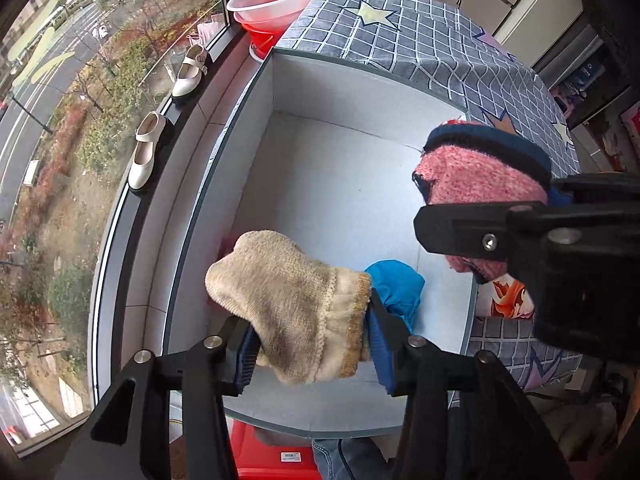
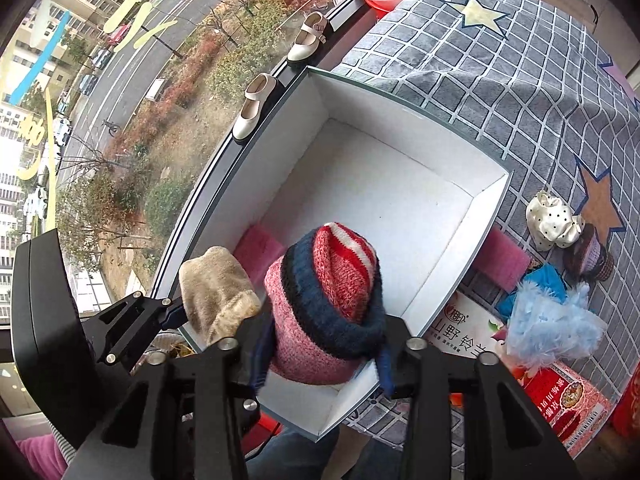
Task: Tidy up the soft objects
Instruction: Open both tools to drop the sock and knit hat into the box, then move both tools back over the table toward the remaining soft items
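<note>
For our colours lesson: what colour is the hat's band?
Dark blue band on the hat; right wrist view.

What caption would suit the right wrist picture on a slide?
Right gripper holds a pink-and-navy knit hat over the white box, left gripper alongside clamping a beige sock.

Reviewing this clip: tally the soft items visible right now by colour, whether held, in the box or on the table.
Beige: 1, sock in left gripper
Red-pink-navy: 1, knit hat in right gripper
Pink: 2, cloth in the box, cloth on the table
Blue: 2, cloth, feathery item
Cream dotted: 1, bow
Total: 7
</note>
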Demonstrator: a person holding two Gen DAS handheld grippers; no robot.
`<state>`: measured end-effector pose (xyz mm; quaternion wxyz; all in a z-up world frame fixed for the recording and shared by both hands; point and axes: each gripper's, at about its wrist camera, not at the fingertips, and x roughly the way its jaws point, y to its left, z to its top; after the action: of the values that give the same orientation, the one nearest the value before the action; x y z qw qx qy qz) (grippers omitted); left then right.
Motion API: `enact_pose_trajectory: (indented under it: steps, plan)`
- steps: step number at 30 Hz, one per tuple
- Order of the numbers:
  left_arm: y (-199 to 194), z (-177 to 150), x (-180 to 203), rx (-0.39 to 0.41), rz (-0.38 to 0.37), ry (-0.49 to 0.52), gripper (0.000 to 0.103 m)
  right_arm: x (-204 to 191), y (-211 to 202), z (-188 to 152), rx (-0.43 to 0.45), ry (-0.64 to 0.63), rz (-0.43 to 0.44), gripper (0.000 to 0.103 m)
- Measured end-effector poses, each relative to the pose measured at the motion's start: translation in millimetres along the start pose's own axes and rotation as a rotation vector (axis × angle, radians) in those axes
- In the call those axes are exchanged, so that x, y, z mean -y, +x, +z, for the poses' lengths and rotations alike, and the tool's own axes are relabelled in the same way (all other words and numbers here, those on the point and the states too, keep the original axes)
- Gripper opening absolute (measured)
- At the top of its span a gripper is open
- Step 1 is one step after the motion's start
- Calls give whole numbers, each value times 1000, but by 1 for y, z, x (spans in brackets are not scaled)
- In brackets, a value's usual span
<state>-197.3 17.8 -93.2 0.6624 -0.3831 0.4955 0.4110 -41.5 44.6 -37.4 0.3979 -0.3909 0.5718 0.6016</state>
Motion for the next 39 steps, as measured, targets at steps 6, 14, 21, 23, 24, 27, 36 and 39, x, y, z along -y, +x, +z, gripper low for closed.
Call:
enact_pose_trajectory:
  steps: [6,14,21,23,24,27,36,39]
  plan:
    - [-5,3,0,28,1,-19,85,10,-5,1,-2,52,-13,83]
    - [-3,11,-4,6,-34,-84,94,28,-14,-3,-28,131,-27,103]
    - [-11,14,4,-12,-92,-72,102,51,-39,-17,-5,212,36,103]
    - [-15,15,9,-16,-107,-64,102,58,-48,-22,4,234,49,103]
    - [-16,16,11,-19,-115,-59,102,62,-53,-25,8,248,52,103]
    - [-21,19,23,-22,-124,-29,102,75,-70,-32,30,279,57,103]
    - [-29,27,64,-30,-136,67,102,134,-112,-62,100,417,57,103]
    - [-27,30,75,-48,-134,91,102,156,-121,-72,116,470,58,103]
